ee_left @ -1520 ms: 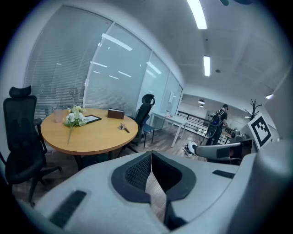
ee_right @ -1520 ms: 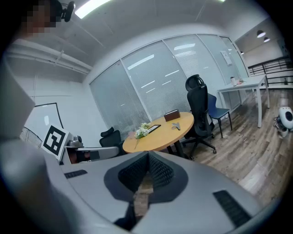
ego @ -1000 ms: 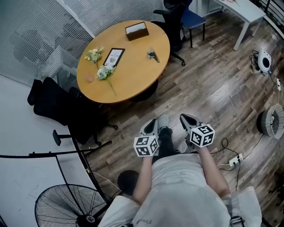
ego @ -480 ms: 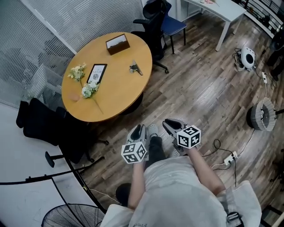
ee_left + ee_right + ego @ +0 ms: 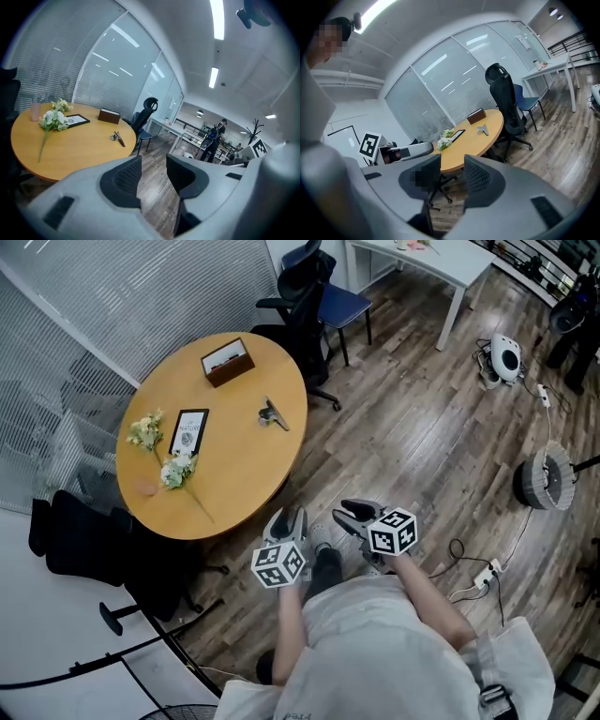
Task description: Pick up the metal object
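Note:
The metal object (image 5: 273, 414) lies on the round wooden table (image 5: 234, 474), near its right edge. It shows small in the left gripper view (image 5: 117, 138) and in the right gripper view (image 5: 482, 130). Both grippers hang over the wooden floor in front of the person, well short of the table. The left gripper (image 5: 289, 521) (image 5: 153, 165) is opening its jaws, and nothing is between them. The right gripper (image 5: 353, 516) (image 5: 452, 165) is opening its jaws too, with nothing between them.
On the table lie a brown box (image 5: 227, 362), a framed card (image 5: 188, 431) and white flowers (image 5: 165, 465). A black office chair (image 5: 305, 292) stands behind it, dark chairs (image 5: 84, 540) at its left. A power strip with cables (image 5: 486, 572) lies on the floor at right.
The view has swung, so the table now sits lower and further left in the picture. Both grippers' jaws have spread apart from shut.

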`<state>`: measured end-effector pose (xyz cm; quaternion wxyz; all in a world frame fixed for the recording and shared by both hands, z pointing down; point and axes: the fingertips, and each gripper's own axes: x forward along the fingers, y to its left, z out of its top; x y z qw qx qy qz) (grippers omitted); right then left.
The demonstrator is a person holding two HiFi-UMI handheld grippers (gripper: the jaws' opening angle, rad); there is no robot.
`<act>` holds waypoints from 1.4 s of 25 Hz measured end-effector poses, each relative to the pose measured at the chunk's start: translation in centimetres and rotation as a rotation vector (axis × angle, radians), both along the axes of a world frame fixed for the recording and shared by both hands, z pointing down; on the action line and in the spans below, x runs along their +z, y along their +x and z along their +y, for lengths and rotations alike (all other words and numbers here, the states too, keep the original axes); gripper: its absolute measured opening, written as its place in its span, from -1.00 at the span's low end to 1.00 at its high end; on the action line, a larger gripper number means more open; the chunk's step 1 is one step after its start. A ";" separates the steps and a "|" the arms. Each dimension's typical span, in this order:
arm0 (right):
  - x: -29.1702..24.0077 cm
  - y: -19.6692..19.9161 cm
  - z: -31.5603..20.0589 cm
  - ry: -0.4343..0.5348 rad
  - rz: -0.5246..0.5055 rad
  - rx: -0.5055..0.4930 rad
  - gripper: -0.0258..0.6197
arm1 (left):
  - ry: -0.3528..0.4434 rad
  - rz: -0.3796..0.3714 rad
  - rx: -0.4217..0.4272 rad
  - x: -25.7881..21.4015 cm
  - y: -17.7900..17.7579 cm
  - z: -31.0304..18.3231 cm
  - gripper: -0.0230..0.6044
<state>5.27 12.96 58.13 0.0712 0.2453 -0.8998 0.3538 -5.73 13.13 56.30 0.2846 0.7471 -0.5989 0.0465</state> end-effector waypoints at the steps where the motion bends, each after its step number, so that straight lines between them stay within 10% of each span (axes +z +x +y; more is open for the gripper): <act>1: 0.2 -0.1 -0.5 -0.008 0.001 0.001 -0.48 | -0.002 0.006 0.004 0.1 -0.1 -0.9 -0.45; 35: 2.1 -12.7 -13.8 -0.010 0.029 0.053 -0.46 | -0.006 -0.009 0.128 0.9 -11.8 -17.4 -0.45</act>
